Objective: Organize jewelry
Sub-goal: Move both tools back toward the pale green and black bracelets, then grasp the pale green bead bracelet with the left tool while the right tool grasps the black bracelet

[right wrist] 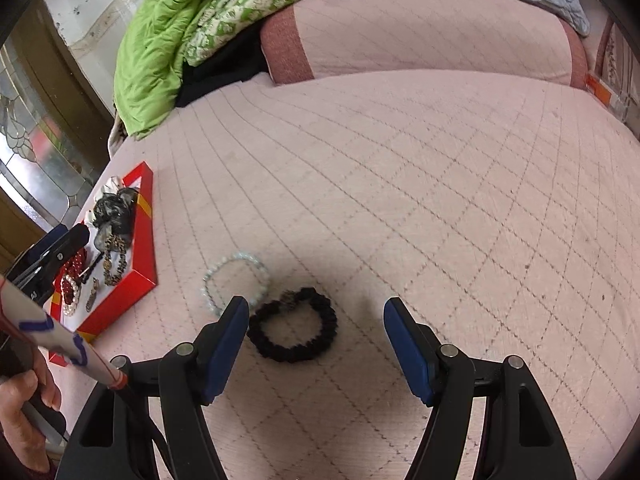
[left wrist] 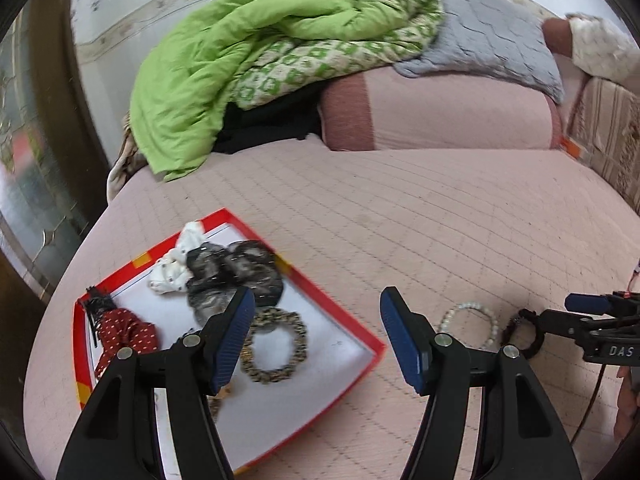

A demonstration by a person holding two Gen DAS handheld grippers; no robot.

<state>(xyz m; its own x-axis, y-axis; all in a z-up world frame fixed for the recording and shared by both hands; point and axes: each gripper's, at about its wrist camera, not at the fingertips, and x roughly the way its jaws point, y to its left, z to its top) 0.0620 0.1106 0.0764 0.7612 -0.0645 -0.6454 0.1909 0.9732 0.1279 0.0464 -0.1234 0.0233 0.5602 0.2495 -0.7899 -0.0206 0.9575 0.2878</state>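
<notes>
From the left wrist view, mostly finished work: red box (left wrist: 372, 344) lying on the pink quilt (left wrist: 440, 220), already holding a white scrunchie (left wrist: 180, 264), a grey-black scrunchie (left wrist: 236, 272), a leopard scrunchie (left wrist: 276, 348) and a red dotted hair clip (left wrist: 120, 332). Left gripper (left wrist: 318, 336) above the near corner of the box, fingers apart, nothing between them. Beside the box, still out on the quilt: a pearl bracelet (left wrist: 468, 324) and a black scrunchie (left wrist: 524, 334), close together. Right gripper (left wrist: 592, 308) coming in at the right edge.

From the right wrist view, same two leftovers in front: pearl bracelet (right wrist: 234, 280) touching or almost touching the black scrunchie (right wrist: 294, 326). Right gripper (right wrist: 316, 344) over the black scrunchie, fingers wide apart and empty, not yet closing. Red box (right wrist: 140, 248) at the left, with red beads (right wrist: 74, 276) inside too. Probably two pieces left to move, then done.
</notes>
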